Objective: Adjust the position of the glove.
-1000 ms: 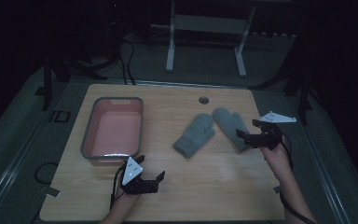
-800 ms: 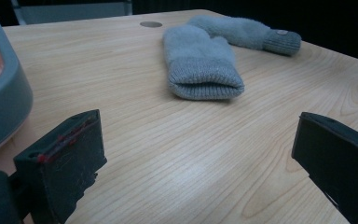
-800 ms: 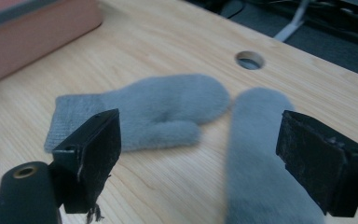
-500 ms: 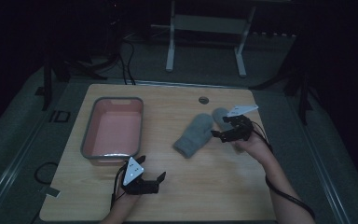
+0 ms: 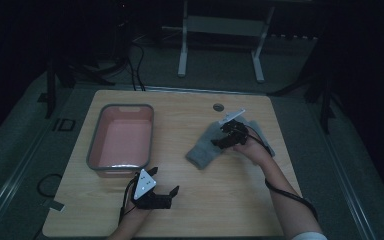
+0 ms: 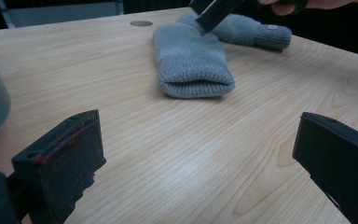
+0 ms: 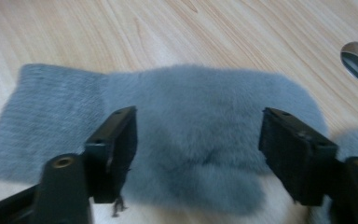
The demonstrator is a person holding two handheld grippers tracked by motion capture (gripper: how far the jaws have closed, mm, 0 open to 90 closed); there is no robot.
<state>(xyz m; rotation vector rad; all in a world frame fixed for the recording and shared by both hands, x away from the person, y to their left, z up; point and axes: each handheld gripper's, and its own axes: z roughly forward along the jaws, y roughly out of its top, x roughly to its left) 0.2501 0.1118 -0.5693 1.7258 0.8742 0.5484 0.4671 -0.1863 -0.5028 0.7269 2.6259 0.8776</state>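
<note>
1 grey mitten (image 7: 200, 135) between the right gripper's (image 7: 198, 144) parted jaws

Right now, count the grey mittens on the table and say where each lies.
2. The nearer mitten lies mid-table under the right gripper; the second mitten lies just behind it, toward the table's right edge, mostly behind the hand.

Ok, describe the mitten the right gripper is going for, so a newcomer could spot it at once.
Start at the wooden table, then look right of the pink tub to two grey mittens. It is the left mitten, the nearer to the tub, lying slantwise with its ribbed cuff toward the person. Unlike the other mitten, it lies under the right gripper, whose closing jaws straddle its fuzzy body.
</note>
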